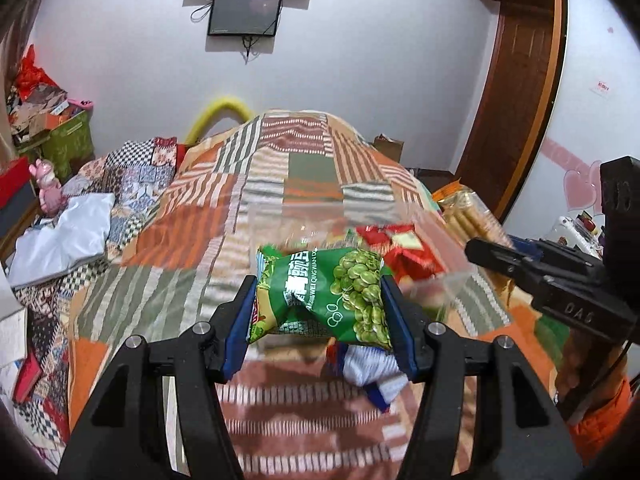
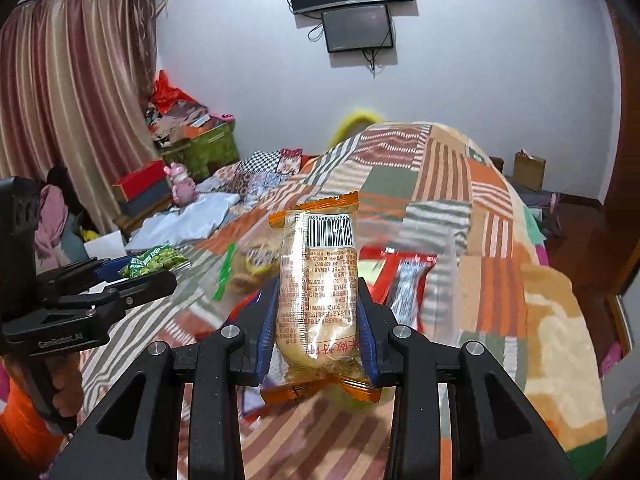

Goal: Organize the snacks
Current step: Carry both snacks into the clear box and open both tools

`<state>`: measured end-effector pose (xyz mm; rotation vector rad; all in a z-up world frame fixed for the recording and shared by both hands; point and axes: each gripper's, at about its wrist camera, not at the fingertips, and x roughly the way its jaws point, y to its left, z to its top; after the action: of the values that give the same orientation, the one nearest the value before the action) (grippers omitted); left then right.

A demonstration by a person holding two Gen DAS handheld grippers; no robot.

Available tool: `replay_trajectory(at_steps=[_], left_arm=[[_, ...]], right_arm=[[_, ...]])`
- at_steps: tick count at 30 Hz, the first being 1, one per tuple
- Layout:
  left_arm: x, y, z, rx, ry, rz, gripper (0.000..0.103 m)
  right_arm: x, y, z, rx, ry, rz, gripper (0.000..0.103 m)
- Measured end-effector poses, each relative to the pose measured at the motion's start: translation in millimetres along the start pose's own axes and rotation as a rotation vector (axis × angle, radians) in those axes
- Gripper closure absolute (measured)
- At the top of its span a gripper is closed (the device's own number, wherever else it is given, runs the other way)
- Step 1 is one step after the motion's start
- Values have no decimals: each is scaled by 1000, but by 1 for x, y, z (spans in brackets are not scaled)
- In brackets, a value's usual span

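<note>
Only right wrist view shows curtain (image 2: 68, 92) behind left gripper (image 2: 132, 272).

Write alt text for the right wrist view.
The right gripper clamps an orange-edged clear snack packet upright above a patchwork bedspread. At left, the left gripper holds a green pea packet.

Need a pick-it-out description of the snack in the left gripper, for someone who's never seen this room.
Start at the bed with the striped patchwork blanket; above it, the left gripper is shut on a green pea packet. It is crumpled, printed with green peas and white lettering. The red packets behind it and the clear orange-ended packet in the right gripper differ in colour.
</note>
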<state>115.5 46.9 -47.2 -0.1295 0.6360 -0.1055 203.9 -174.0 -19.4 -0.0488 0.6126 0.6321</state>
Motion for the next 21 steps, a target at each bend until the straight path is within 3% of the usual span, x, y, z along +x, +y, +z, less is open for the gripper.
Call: replay_trajectory(at_steps=[12,21], left_arm=[[51,1,49,10,23,39,44],[102,9,56,-13,125,47,44]], right_arm=[[36,-4,27,-42,-5,-4,71],[73,-17,28,-30,74,6,71]])
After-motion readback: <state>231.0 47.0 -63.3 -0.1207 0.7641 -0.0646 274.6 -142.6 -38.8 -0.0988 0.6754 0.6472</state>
